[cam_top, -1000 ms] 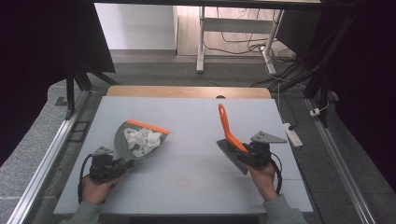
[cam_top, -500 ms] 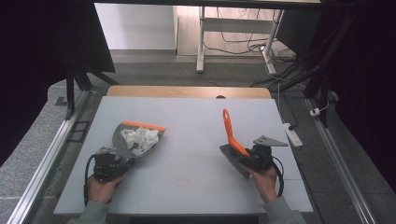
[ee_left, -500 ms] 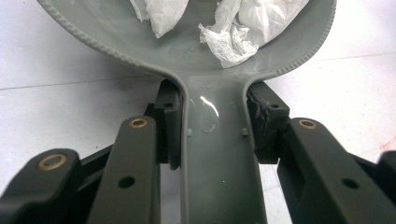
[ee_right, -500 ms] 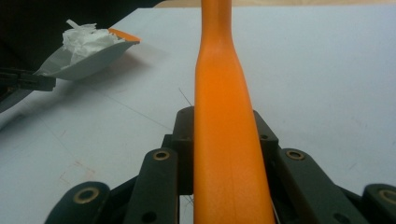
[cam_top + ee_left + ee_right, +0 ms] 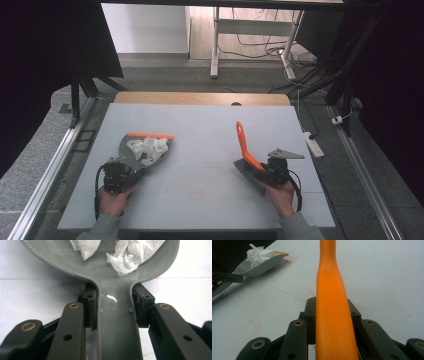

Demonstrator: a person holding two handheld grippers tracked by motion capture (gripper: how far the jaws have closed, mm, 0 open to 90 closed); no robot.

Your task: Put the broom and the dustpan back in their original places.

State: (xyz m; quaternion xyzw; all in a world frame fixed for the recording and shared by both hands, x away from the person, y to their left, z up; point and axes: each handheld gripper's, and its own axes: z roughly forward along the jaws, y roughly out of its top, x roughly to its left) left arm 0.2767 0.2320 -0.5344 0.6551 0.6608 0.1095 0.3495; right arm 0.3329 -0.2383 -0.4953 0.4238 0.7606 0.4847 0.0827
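A grey dustpan (image 5: 128, 148) with an orange front lip lies left of centre on the table and holds crumpled white paper (image 5: 148, 147). My left gripper (image 5: 120, 175) is shut on the dustpan's handle (image 5: 117, 322), whose sides the pads (image 5: 90, 305) press, and the paper (image 5: 132, 252) lies just ahead in the pan. My right gripper (image 5: 267, 172) is shut on a brush with an orange handle (image 5: 244, 145), which slants up and away over the grey brush head (image 5: 244, 167). In the right gripper view the handle (image 5: 332, 302) runs straight up between the jaws, with the dustpan (image 5: 259, 265) at the far left.
The light grey table (image 5: 200, 195) has a wooden strip (image 5: 200, 98) along its far edge. A white power strip (image 5: 312, 142) lies on the floor off the table's right side. Metal rails run along both sides, and desk legs with cables stand beyond.
The brush and my right gripper have drifted slightly toward the person. The dustpan and my left gripper have hardly moved.
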